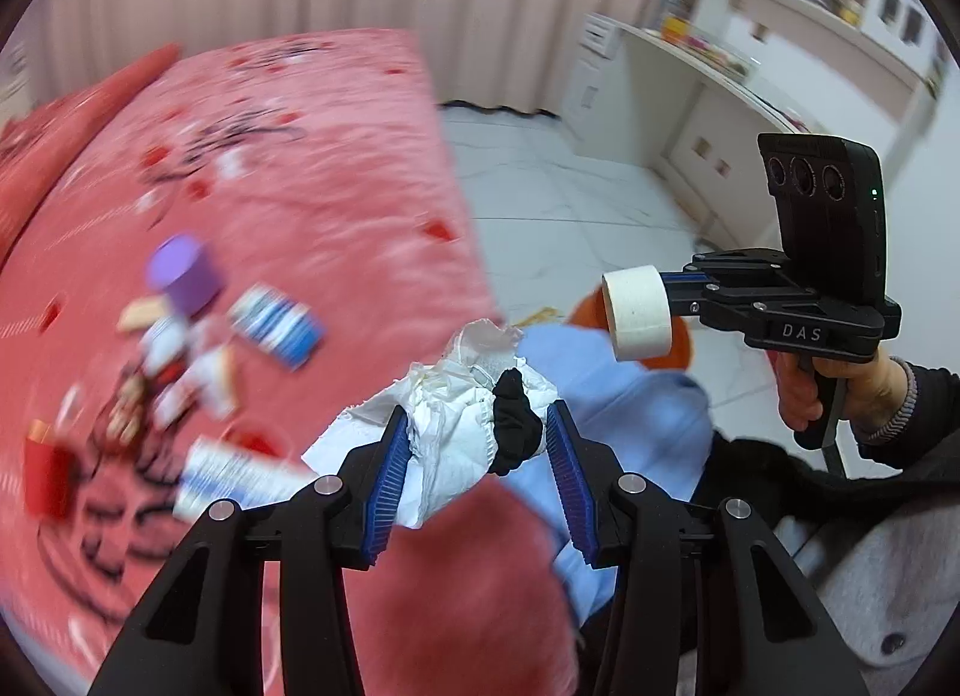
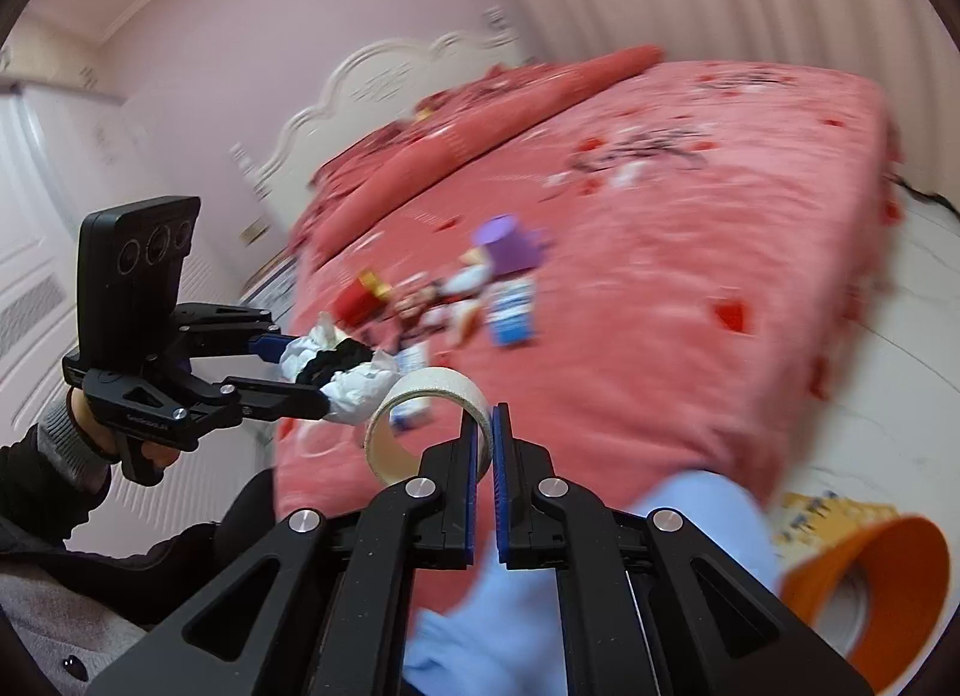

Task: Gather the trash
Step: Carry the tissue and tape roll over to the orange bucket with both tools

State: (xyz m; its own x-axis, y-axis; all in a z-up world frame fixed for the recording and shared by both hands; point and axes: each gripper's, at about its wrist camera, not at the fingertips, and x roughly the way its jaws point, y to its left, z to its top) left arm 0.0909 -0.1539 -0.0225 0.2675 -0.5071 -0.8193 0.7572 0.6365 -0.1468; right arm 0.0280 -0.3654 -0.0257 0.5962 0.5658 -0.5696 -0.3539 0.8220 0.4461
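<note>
Left to right in the left wrist view: loose litter on the bed, badly blurred. I count one red carton, one purple cup, one blue-and-white striped box, one blue-and-white tube or packet near the bed's edge, plus a clump of small wrappers too smeared to count. All look light, mostly card and foil; the cup is stiff enough to take by its rim, and the flat packets are best pinched at an edge.

Next, the left gripper: jaws part-way closed, clamped on one wad of crumpled white tissue with one black cloth scrap bundled in. Soft, weightless and squashy, so it won't slip, but loose corners hang out and could shed. Grip across the bulk, as it is held.

Below it sits a pale blue soft thing, one, cloth or a bag, can't tell which.

Right side: the right gripper, jaws together on the wall of one roll of masking tape. In the right wrist view one finger is inside the ring and one outside. The roll is stiff, light and hollow; a pinch through the wall holds it well, though it could swing on that single pinch.

Far right, low: one orange bin on the floor, mouth open and partly cut off by the frame. Probably where the trash goes; both held items are in the air, above the bed's edge, not yet over it. A yellowish printed item lies on the floor beside the bin, one, unclear what.
</note>
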